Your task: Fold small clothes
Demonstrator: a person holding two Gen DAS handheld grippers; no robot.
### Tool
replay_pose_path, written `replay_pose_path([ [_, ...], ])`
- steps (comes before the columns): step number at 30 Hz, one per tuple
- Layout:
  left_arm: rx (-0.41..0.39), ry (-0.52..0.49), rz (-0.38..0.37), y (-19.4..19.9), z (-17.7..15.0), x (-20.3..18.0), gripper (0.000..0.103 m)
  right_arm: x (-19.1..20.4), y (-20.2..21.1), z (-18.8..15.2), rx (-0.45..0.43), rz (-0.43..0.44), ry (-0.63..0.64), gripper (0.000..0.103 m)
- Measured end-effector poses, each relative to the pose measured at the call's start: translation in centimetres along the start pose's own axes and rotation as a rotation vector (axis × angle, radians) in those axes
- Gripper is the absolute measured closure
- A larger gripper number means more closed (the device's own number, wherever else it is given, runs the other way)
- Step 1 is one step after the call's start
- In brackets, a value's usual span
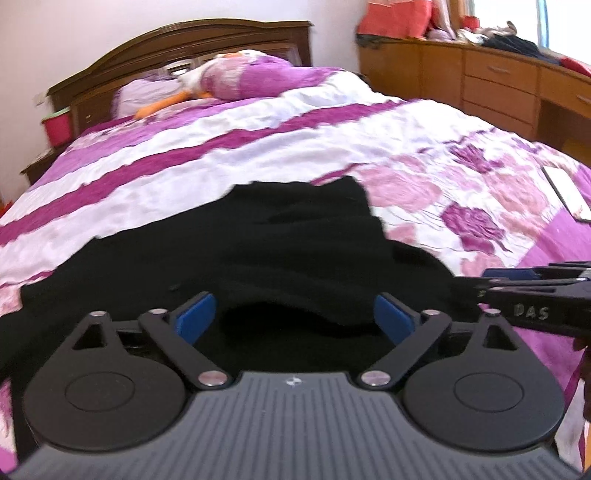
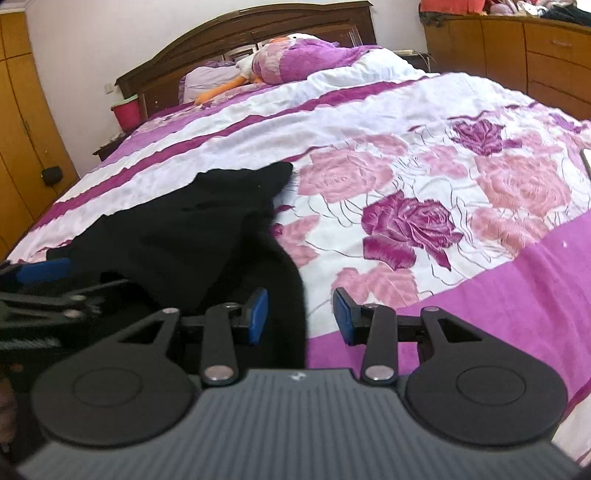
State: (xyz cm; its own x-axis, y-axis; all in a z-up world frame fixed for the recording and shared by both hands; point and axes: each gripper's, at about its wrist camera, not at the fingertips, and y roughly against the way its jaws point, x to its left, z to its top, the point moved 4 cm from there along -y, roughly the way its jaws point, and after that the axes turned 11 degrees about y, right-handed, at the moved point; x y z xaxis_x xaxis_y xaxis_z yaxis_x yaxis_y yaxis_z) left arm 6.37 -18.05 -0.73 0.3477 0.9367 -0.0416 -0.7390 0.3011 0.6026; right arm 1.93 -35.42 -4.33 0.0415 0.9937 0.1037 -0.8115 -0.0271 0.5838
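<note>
Spread across the bed [image 2: 461,288], its flowered quilt is carrying a black garment [image 1: 236,251] lying rumpled near the foot. We are hovering our left tool [image 1: 295,317] wide open over its near edge and our right tool [image 2: 301,317] partly open at its right edge, both gripping nothing. Judging by this, we are starting a fold; next we need to pinch both edges.

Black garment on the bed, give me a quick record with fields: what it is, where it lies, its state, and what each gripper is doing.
item: black garment, dark cloth, type unclear
location: near end of the floral purple bedspread
state: spread out but rumpled, not yet neatly folded
left gripper: open, over the garment's near edge, holding nothing
right gripper: open, at the garment's right edge, half over bedspread
background: plush toy by the wooden headboard
</note>
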Motion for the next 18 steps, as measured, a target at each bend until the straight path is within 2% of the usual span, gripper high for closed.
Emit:
replay_pose_path([
  [1,0.001,-0.010,-0.005,-0.5,-0.1,-0.6,0.024,-0.2,-0.2,-0.2,0.003,0.002,-0.005,0.061],
  [3,0.008,-0.033,-0.014,-1.7,-0.4,-1.8,0.036,-0.6,-0.8,-0.6,0.011,0.005,-0.018,0.062],
  [4,0.012,-0.041,-0.020,-2.3,-0.5,-2.2,0.038,-0.8,-0.9,-0.9,0.013,0.010,-0.025,0.062],
  [8,0.042,-0.049,-0.074,-4.2,-1.2,-3.7,0.039,-1.3,-1.5,-1.8,0.002,0.035,-0.044,0.062],
  [11,0.040,-0.053,-0.060,-5.3,-1.4,-3.9,0.039,-2.0,-1.8,-2.4,-0.009,0.063,-0.078,0.062],
  [14,0.015,-0.097,-0.012,-6.1,-1.5,-4.1,0.040,-2.4,-1.7,-2.6,-0.020,0.088,-0.103,0.062],
  [16,-0.008,-0.126,0.008,-6.3,-1.5,-4.2,0.067,-2.3,-1.8,-2.7,-0.023,0.090,-0.100,0.062],
  [18,-0.019,-0.113,-0.002,-6.1,-1.2,-4.0,0.083,-2.2,-1.9,-2.8,-0.027,0.088,-0.096,0.062],
])
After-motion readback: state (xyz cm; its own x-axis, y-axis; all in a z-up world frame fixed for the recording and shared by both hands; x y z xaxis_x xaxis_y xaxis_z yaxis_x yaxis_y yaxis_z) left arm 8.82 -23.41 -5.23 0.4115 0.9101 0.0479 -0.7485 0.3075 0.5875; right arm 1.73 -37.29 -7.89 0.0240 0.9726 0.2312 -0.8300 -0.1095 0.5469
